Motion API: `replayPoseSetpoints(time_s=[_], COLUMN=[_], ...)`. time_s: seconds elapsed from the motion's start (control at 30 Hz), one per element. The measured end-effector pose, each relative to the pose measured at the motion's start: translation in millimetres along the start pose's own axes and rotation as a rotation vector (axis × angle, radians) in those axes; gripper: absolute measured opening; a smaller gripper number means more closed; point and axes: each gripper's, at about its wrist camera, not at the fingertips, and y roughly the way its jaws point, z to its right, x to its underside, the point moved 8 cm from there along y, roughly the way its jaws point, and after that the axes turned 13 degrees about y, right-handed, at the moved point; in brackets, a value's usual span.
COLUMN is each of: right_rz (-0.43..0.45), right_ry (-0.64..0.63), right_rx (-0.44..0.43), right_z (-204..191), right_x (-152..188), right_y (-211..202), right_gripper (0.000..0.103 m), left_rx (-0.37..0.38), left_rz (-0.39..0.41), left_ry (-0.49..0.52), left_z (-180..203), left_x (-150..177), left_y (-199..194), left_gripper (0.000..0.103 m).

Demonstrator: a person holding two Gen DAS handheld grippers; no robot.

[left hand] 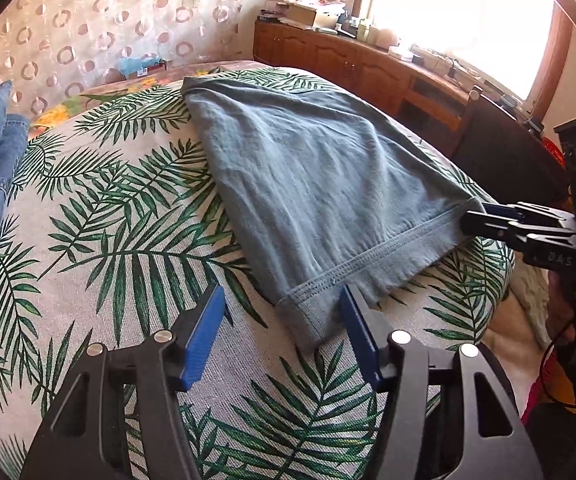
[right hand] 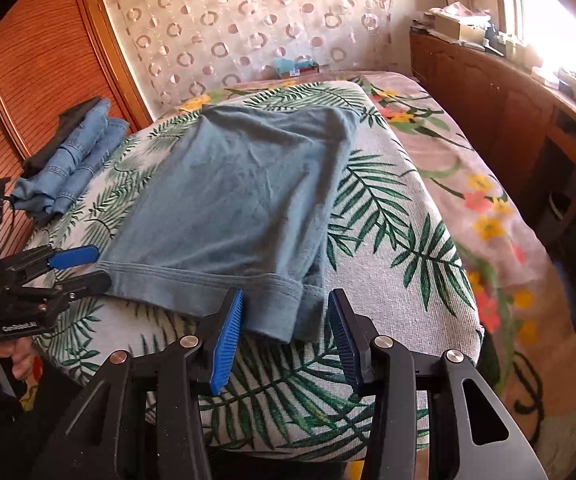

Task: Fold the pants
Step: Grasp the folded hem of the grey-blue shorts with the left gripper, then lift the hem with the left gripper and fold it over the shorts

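Both tools spread at grey-blue pants (right hand: 232, 208) hem, folded jeans (right hand: 68, 160) beside, on leaf-print cover (right hand: 391, 216).

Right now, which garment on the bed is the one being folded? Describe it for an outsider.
On the palm-leaf bedspread, the grey-blue pants lie flat mid-bed, stitched hem nearest both tongs. Unlike the denim jeans stacked at the left edge, they are soft, plain knit.

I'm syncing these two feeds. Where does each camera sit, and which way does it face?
Left wrist: on the left hand-held gripper, open at the grey-blue pants' left hem corner, facing the curtained wall.
Right wrist: on the right hand-held gripper, open at the right hem corner, facing likewise.
Shared: pants, palm-leaf cover, folded jeans, each other's gripper.
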Motion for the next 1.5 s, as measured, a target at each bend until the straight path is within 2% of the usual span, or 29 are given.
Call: replayPoseSetpoints(time_s=[0.1, 0.23, 0.33, 0.5, 0.57, 0.63, 0.87, 1.03, 1.5], right_rz=[0.011, 0.017, 0.022, 0.014, 0.011, 0.014, 0.029, 0.03, 0.059], right_ry=[-0.005, -0.03, -0.039, -0.026, -0.036, -0.051, -0.05, -0.057, -0.074], right_rx=[0.002, -0.009, -0.003, -0.035, -0.045, -0.04, -0.048, -0.053, -0.083], right_z=[-2, -7, -6, -3, -5, -7, -8, -10, -20], right_x=[0, 5, 6, 4, 5, 5, 4, 4, 0], right_y=[-1, -1, -2, -4, -4, -3, -7, -11, -43], right_gripper=[0.045, 0.044, 0.039, 0.025, 0.017, 0.014, 0.011, 0.01, 0.01], left_rx=[0.003, 0.022, 0.041, 0.047, 0.05, 0.051, 0.048, 0.048, 0.023], left_rz=[0.002, 0.005, 0.006, 0.002, 0.004, 0.006, 0.007, 0.025, 0.114], left_ry=[0.003, 0.009, 0.01, 0.01, 0.006, 0.003, -0.005, 0.016, 0.054], left_z=[3, 9, 13, 14, 14, 14, 13, 15, 22], left_x=[0, 0, 0, -1, -1, -1, 0, -2, -20], left_y=[0, 0, -1, -1, -1, -1, -2, -7, -57], left_gripper=[0.056, 0.044, 0.036, 0.033, 0.03, 0.03, 0.029, 0.019, 0.015])
